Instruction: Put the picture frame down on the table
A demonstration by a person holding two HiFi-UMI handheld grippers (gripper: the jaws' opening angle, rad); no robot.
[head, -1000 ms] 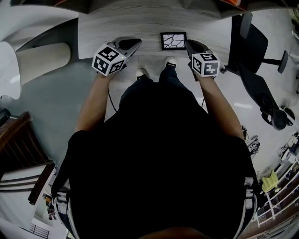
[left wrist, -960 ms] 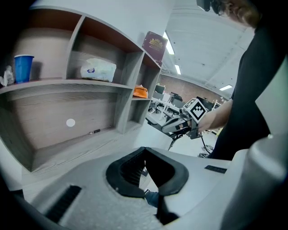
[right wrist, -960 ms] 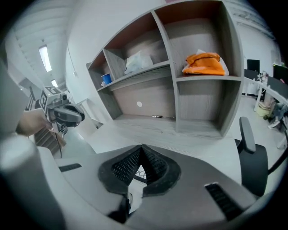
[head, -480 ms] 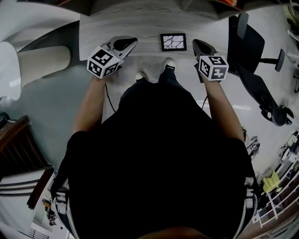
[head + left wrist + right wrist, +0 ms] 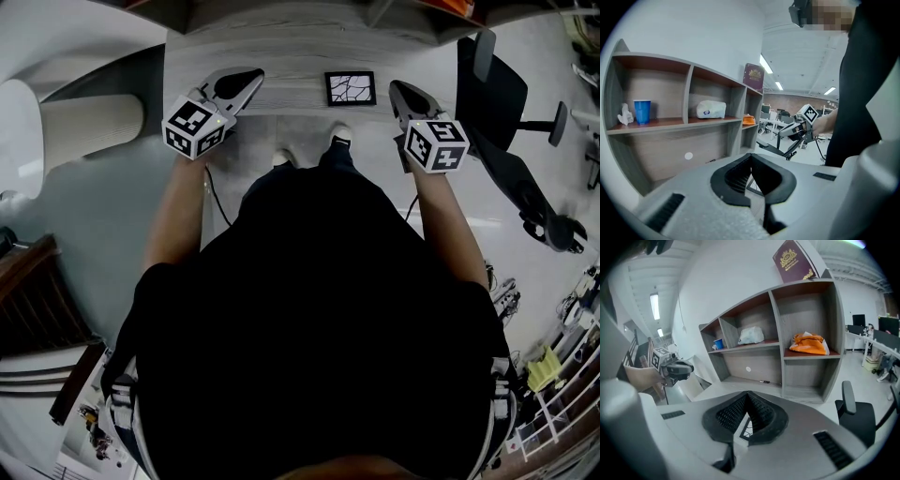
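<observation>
Picture frame: flat on the worktop, near the front edge, patterned face up.
Left gripper: out to the frame's left, well apart from it, fingers closed tip to tip and gripping nothing.
Right gripper: near the frame's right side, not touching it, fingers closed and empty too.
Shelf unit: behind the worktop, with an orange bundle in one bay.
</observation>
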